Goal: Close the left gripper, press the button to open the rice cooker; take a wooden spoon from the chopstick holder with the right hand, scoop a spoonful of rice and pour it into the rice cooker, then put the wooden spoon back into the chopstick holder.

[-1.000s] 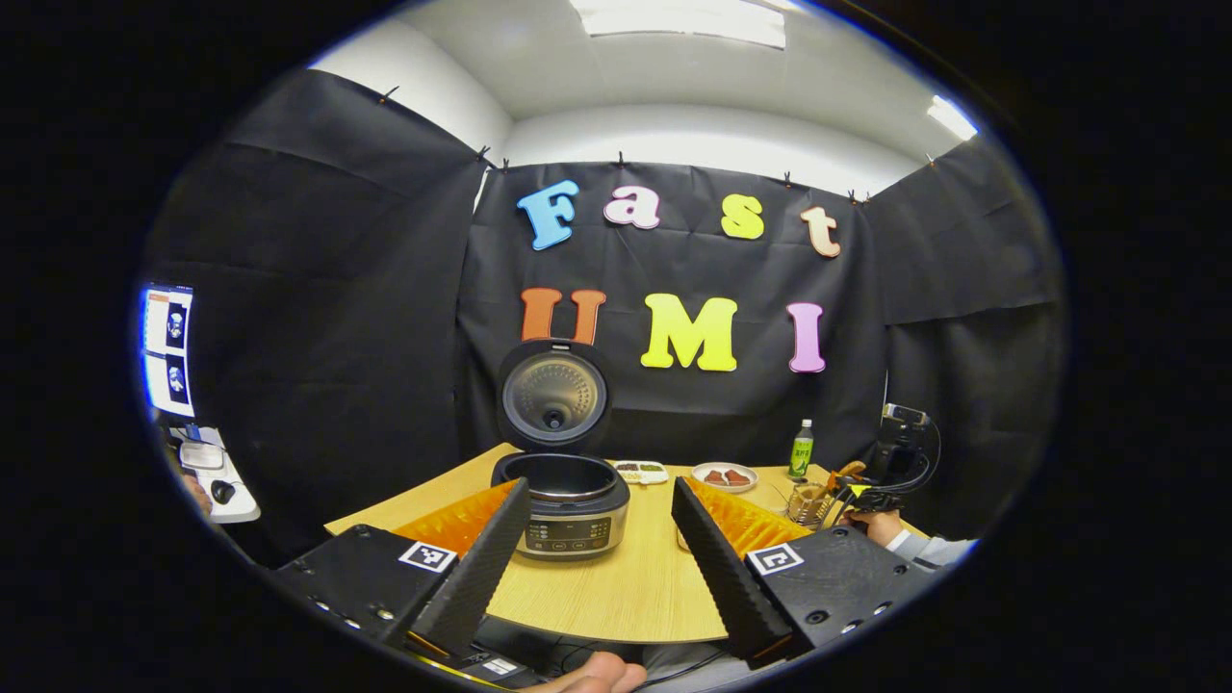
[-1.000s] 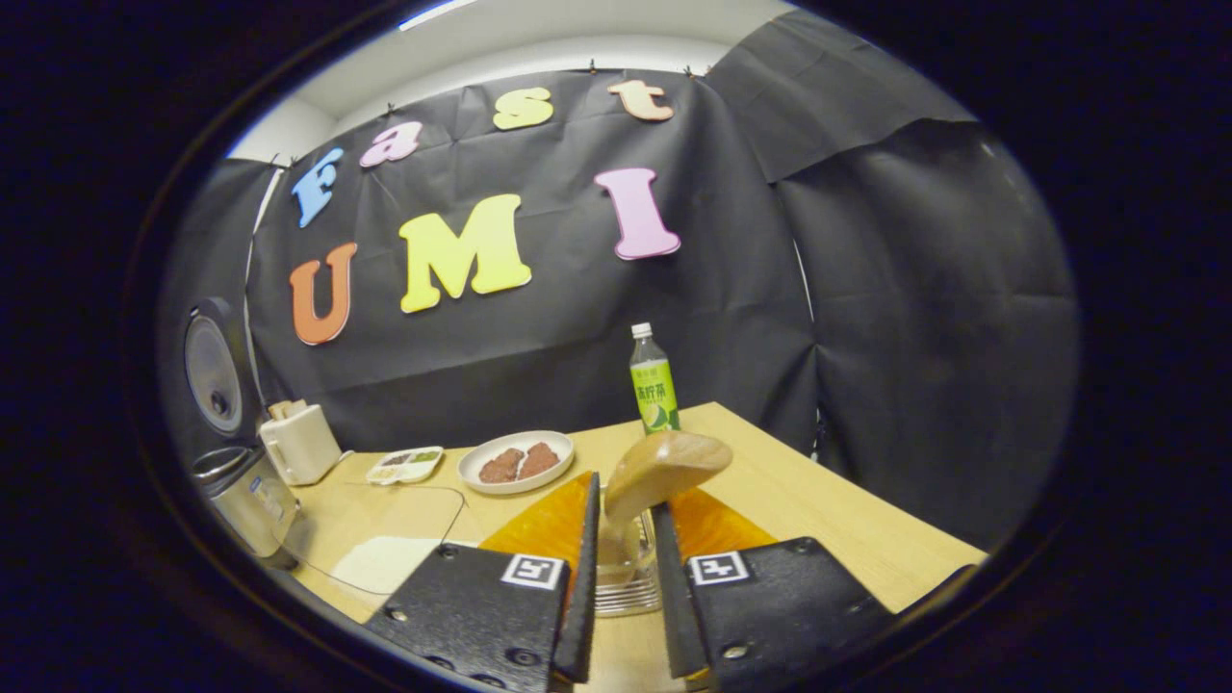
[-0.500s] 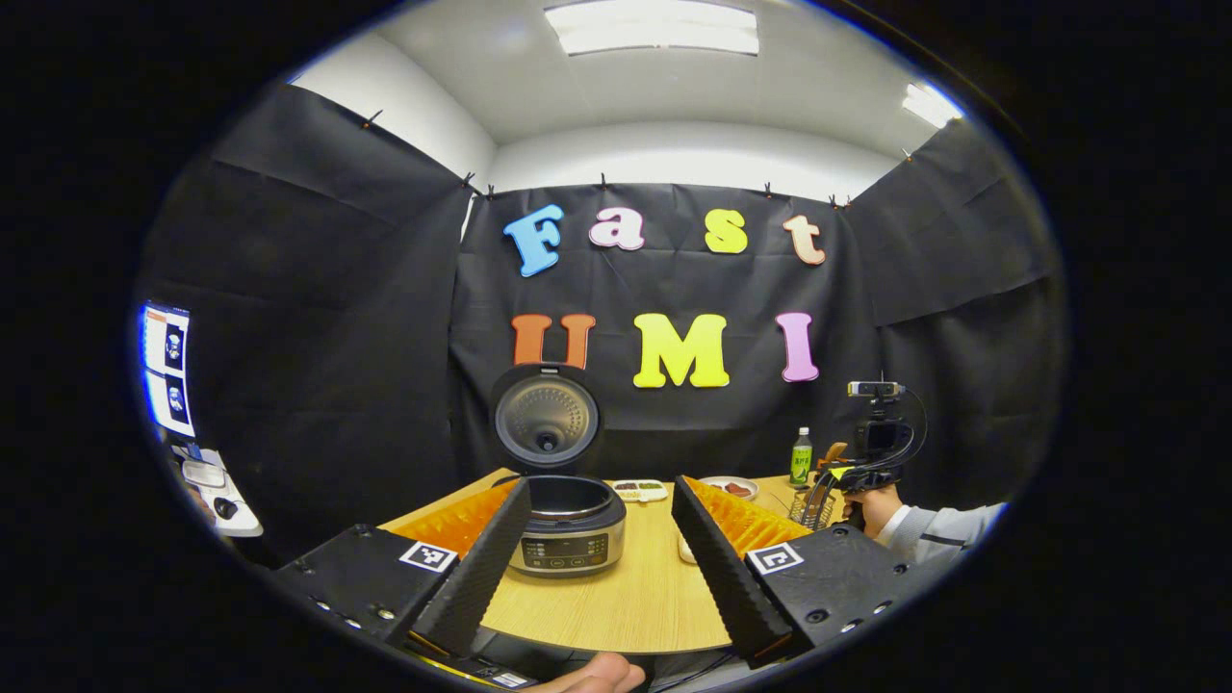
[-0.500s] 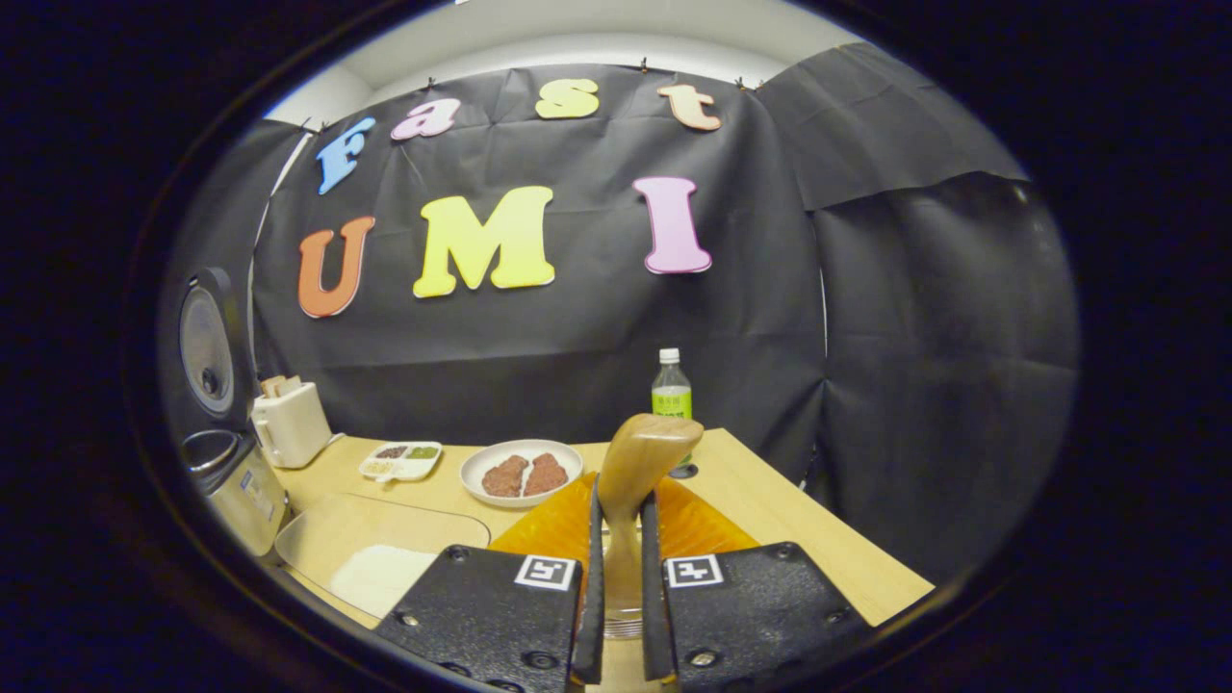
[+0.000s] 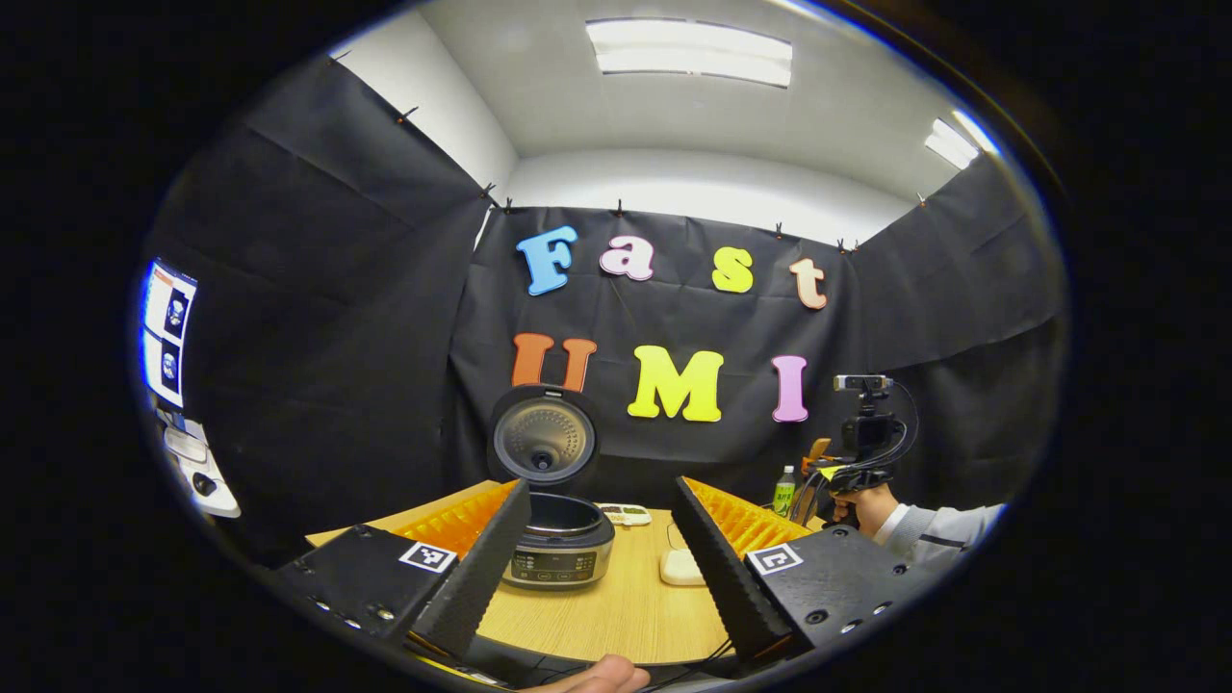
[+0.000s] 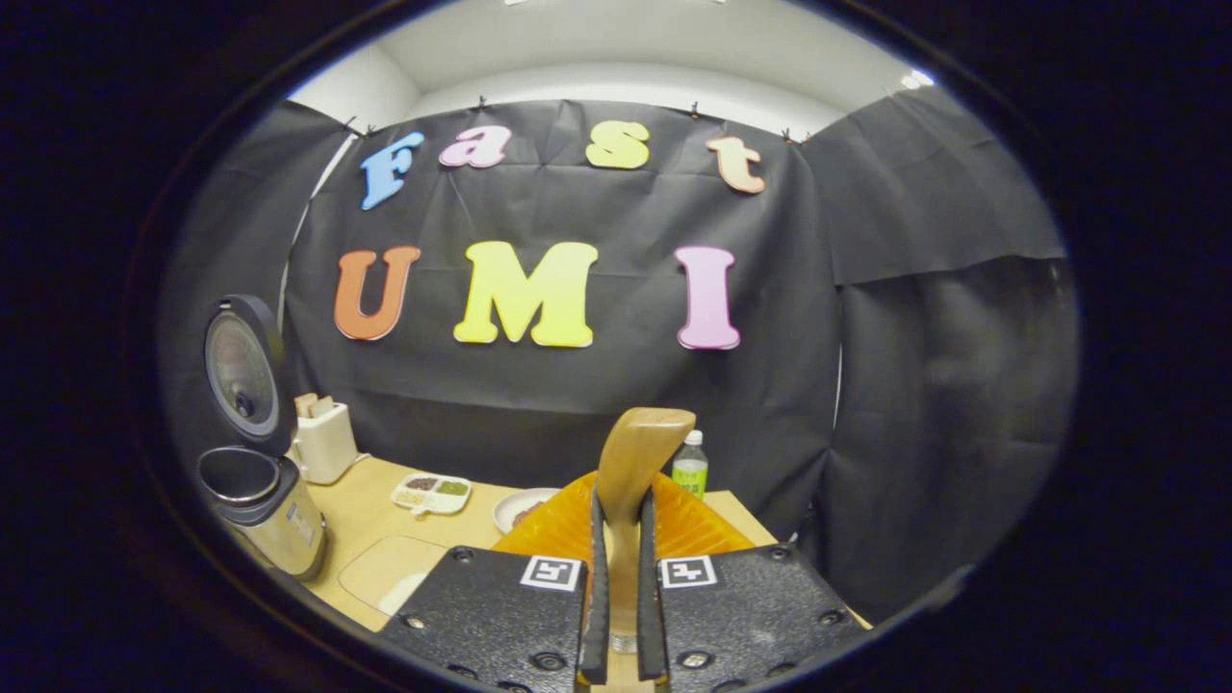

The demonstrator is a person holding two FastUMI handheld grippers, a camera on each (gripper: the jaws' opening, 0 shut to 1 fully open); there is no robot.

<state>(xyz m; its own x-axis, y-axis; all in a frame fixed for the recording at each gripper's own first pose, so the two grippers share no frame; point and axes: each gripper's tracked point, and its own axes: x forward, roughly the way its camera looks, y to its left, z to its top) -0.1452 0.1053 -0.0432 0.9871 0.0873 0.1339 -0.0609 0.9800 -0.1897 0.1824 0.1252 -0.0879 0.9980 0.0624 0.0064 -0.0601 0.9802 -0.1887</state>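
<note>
One table [image 5: 616, 606] carried everything we saw, a pale wooden top. We took the rice cooker [image 5: 560, 549] as our landmark: it stood on the table toward the left, its lid [image 5: 544, 438] raised upright behind the open pot. To the right of the rice cooker lay a shallow tray [image 6: 385, 577] with something white in it. Behind the rice cooker stood a cream toaster [image 6: 324, 441], and to the right of that a small divided dish [image 6: 431, 492], then a white plate [image 6: 515, 508]. Farther right of the rice cooker stood a green bottle [image 6: 689, 472].

Our left gripper [image 5: 602, 558] hung before the rice cooker with its fingers spread wide, holding nothing. Our right gripper [image 6: 617, 616] was clamped on the handle of the wooden spoon [image 6: 637, 452], both fingers pressing it, the bowl of the spoon standing up above the tips. In the left gripper view that gripper was raised well right of the rice cooker, in a hand [image 5: 863, 504] with a grey sleeve [image 5: 938, 532].
</note>
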